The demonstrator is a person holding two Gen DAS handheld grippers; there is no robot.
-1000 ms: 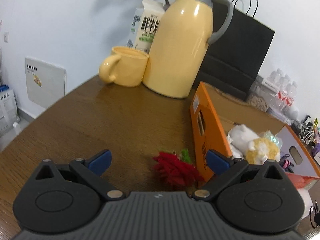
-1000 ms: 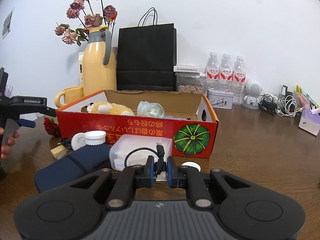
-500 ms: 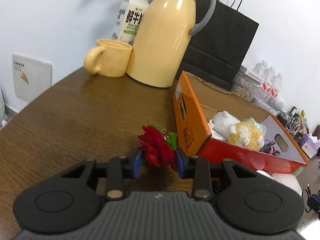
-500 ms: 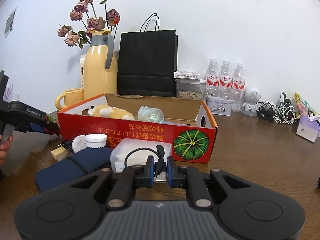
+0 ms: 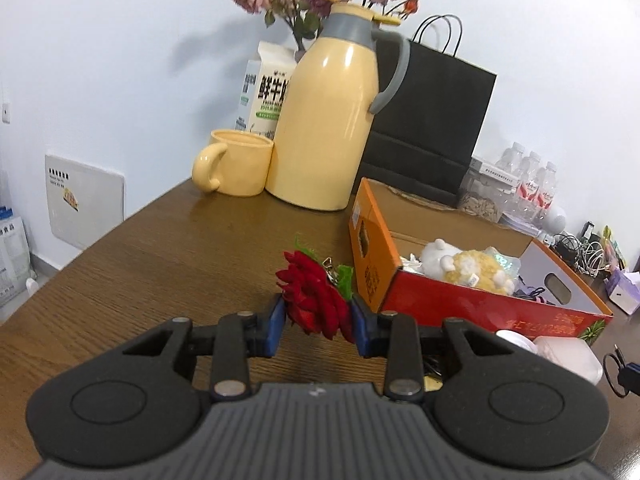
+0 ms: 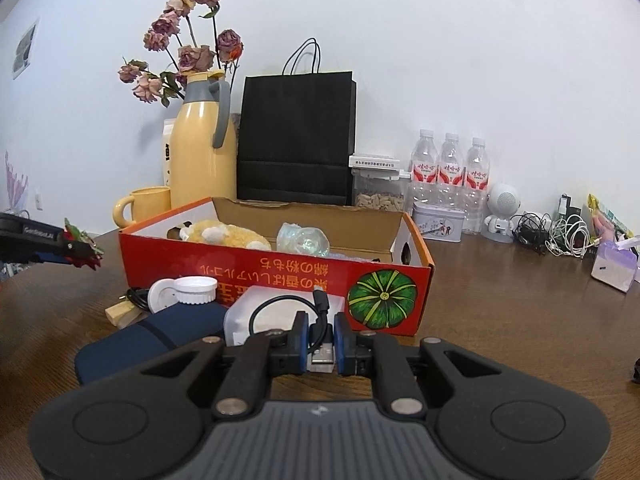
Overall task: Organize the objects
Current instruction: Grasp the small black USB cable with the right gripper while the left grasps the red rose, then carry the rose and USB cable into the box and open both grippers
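two grippers: left [image 5: 316, 330] pinches ruffled red fabric rose [image 5: 314, 300].

My left wrist view looks along its tongs [image 5: 318, 326], low over the surface [image 5: 160, 264], at the near end of the cardboard box [image 5: 370, 256]. My right wrist view faces the box's long red side [image 6: 276, 276] from close in. Both share the box, yellow jug [image 5: 330, 128] and black bag [image 6: 296, 140].
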